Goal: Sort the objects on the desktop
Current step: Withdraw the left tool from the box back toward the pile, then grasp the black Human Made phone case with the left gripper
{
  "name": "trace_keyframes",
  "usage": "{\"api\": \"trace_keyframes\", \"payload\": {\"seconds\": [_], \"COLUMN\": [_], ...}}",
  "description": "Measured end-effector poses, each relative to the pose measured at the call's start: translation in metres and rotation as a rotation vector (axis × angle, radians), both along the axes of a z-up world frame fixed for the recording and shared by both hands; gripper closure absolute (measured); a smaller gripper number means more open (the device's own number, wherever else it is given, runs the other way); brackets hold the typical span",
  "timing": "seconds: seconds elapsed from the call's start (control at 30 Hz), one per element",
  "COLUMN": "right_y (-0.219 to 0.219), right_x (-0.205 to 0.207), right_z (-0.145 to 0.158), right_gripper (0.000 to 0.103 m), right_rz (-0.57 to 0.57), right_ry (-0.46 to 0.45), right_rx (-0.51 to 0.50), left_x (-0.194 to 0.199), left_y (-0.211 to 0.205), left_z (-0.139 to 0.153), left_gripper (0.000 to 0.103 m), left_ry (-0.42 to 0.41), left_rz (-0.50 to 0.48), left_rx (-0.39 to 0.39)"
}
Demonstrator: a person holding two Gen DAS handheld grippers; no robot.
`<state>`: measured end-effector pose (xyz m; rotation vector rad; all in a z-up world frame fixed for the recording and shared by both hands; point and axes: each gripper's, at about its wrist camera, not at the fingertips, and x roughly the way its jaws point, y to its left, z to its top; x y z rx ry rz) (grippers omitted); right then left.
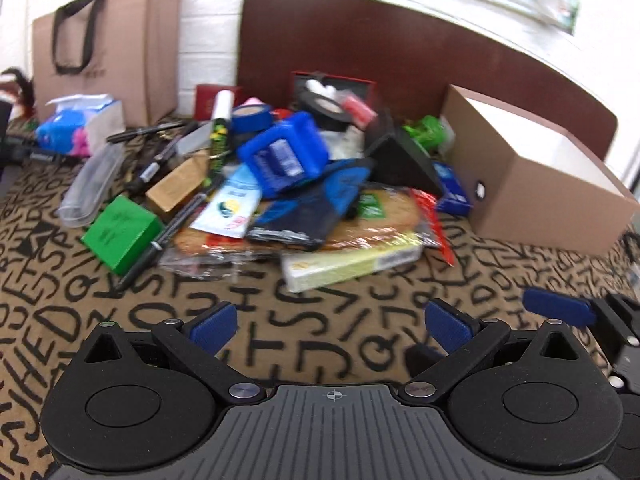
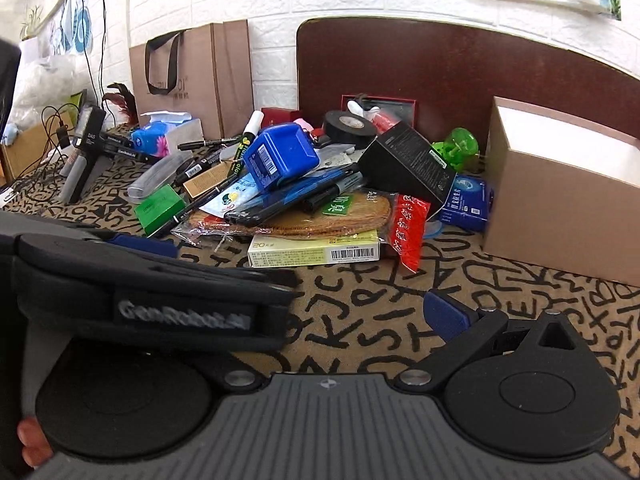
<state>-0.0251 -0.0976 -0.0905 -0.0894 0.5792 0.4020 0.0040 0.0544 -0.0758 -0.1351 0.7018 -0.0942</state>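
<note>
Both grippers hover empty, fingers wide, left gripper [image 1: 330, 326] squarely facing the pile's yellow box [image 1: 352, 266], lying crosswise at the table's middle

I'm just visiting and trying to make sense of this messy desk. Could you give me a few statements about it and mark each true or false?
1. The blue plastic canister lies on top of the pile. True.
2. The green block sits inside the cardboard box. False: it lies on the lettered tablecloth, at the pile's left edge.
3. The left gripper is open and holds nothing. True.
4. The roll of black tape hangs on the paper bag. False: it lies at the back of the pile, in front of the red box.
5. The yellow carton is under the packaged round mat. True.
</note>
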Motion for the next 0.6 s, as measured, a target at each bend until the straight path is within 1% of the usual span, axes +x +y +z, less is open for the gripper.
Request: {"api": "trace_keyframes", "payload": {"seconds": [0.07,0.17,0.33,0.47,0.6], "right_y": [-0.001,-0.001,0.008,0.020,0.036], "right_x": [0.003,0.008,0.019,0.028,0.040], "right_z": [0.000,-0.005,-0.010,-0.010,-0.010], "right_gripper": [0.001,0.001,0.001,0.001,0.001], "right_rz": [-0.005,-0.007,0.001,0.029,0.051], "right_ry": [0.003,0.016,0.030,0.024,0.012], "right_rx": [0.003,-0.002,-0.013,-0.032,-0.045], "left_x": [0.005,0.011,0.028,0.043,0.057], "left_y": [0.006,0.012,0.025,0.035,0.044], "left_z": [0.002,0.004,0.005,0.008,0.007], "left_gripper": [0.000,0.000,0.000,0.000,0.000], "left_ry": [-0.005,-0.024,-0.020,-0.022,-0.004], "left_rz": [0.016,0.031,0.037,0.027,-0.006], "left_rx": [-0.005,0.011,0.010,0.009,-0.009]}}
